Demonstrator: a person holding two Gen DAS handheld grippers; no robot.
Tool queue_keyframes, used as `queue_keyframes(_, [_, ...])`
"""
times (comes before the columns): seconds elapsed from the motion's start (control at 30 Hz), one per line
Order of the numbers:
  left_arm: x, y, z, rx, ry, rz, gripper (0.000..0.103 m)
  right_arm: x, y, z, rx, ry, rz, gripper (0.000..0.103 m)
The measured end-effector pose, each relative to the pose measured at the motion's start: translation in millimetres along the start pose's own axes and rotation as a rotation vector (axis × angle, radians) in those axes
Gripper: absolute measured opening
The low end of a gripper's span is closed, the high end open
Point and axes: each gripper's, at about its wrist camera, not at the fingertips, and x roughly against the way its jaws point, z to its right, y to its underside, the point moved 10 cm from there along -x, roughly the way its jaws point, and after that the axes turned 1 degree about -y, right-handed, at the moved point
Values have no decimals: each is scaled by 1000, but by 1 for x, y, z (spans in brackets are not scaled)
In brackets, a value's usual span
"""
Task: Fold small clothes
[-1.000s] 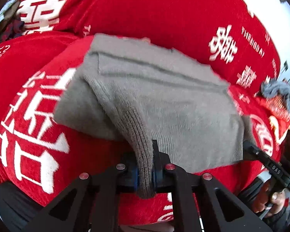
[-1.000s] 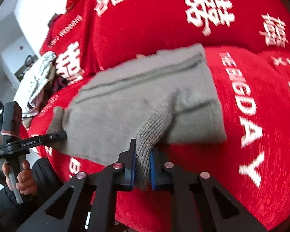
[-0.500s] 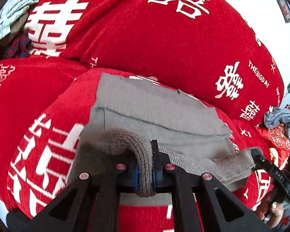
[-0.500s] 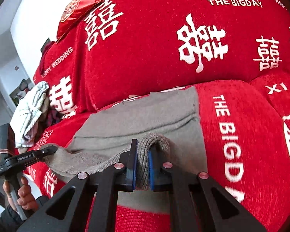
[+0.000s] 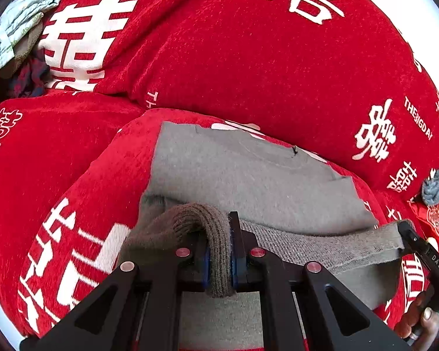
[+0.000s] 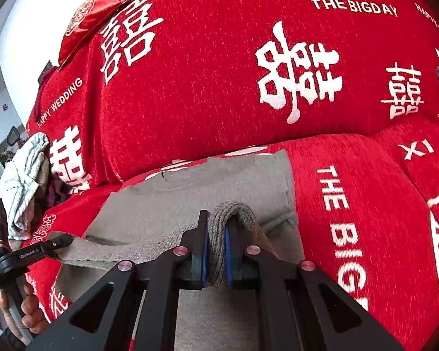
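Left wrist view showed a grey knit sweater spread on the seat of a red sofa printed with white wedding characters, its neckline toward the backrest and its ribbed hem lifted off the cushion. The left tool was clamped on a bunched corner of that hem, blue pads pressed against the rib knit on both sides. From there the hem ran as a taut, raised band across to the right tool, seen at the frame's edge with the person's fingers on its handle.

The right wrist view gave the mirror picture: the right tool was closed on the other corner of the hem, with the left tool gripping the far end of the band and a hand below it. The sweater's body lay flat beyond the lifted edge.

The step in hand appeared to be the lengthwise fold, bringing the bottom edge up and over toward the collar. The next move would likely call for both tools to carry the hem forward together, level and at even tension, then lower it near the neckline before letting go; uneven travel could skew the fold.

A pile of pale clothes sat at the sofa's left end, well apart from the sweater, and a blue-grey garment lay at the right end.
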Motion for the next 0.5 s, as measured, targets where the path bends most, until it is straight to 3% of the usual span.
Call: queue_keyframes(0.5, [-32,-44,12,-33,-57,-29,11,-43,-27,12,-29,48,-51,10])
